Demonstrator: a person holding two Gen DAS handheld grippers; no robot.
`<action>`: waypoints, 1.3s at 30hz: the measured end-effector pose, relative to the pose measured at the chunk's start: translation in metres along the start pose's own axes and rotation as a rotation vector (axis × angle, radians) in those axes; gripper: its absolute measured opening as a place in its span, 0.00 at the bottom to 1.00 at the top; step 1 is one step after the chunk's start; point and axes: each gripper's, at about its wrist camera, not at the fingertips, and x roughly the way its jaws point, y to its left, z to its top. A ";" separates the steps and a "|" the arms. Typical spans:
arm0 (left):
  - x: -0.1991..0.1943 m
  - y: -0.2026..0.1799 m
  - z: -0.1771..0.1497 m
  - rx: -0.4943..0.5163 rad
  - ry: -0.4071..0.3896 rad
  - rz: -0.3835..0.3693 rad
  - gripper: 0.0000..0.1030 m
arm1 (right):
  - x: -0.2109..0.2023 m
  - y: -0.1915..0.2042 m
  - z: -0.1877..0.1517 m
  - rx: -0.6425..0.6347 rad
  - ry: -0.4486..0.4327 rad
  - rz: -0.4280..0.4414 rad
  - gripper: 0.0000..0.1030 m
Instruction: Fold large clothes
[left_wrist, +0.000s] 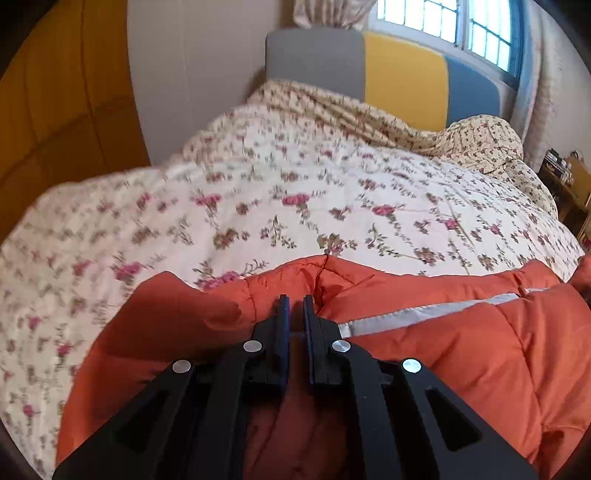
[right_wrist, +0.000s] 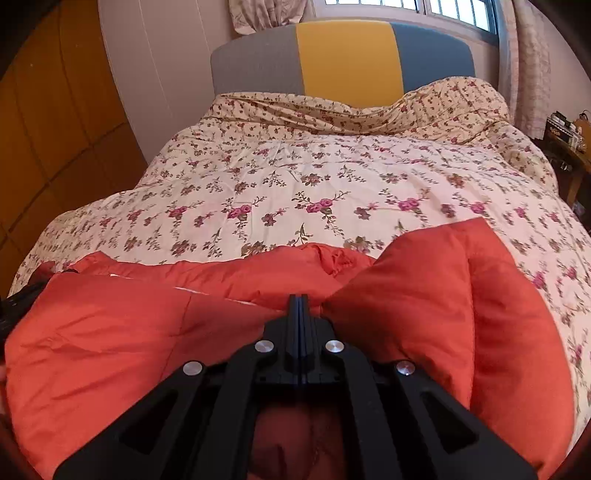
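Observation:
An orange padded jacket (left_wrist: 443, 354) with a pale reflective stripe lies across the near end of a bed with a floral quilt (left_wrist: 295, 192). My left gripper (left_wrist: 295, 306) sits over the jacket's left part with its jaws a narrow gap apart, orange fabric showing between them. In the right wrist view the same jacket (right_wrist: 110, 332) fills the foreground, one padded part (right_wrist: 461, 295) folded up at the right. My right gripper (right_wrist: 300, 302) has its jaws pressed together at a crease of the jacket.
The quilt (right_wrist: 295, 177) covers the bed up to a grey, yellow and blue headboard (right_wrist: 343, 55). A wooden wardrobe (right_wrist: 44, 129) stands at the left. A small wooden table (right_wrist: 569, 147) with items stands at the right under a window with curtains.

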 end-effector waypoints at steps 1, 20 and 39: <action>0.005 0.001 0.002 -0.009 0.016 -0.009 0.07 | 0.006 0.001 0.001 0.000 0.007 0.004 0.00; -0.063 -0.052 0.004 -0.025 -0.058 -0.005 0.07 | 0.027 0.002 -0.002 -0.008 -0.031 -0.011 0.00; 0.003 -0.080 -0.016 0.094 -0.056 0.062 0.07 | -0.010 -0.003 0.004 0.001 -0.081 0.021 0.06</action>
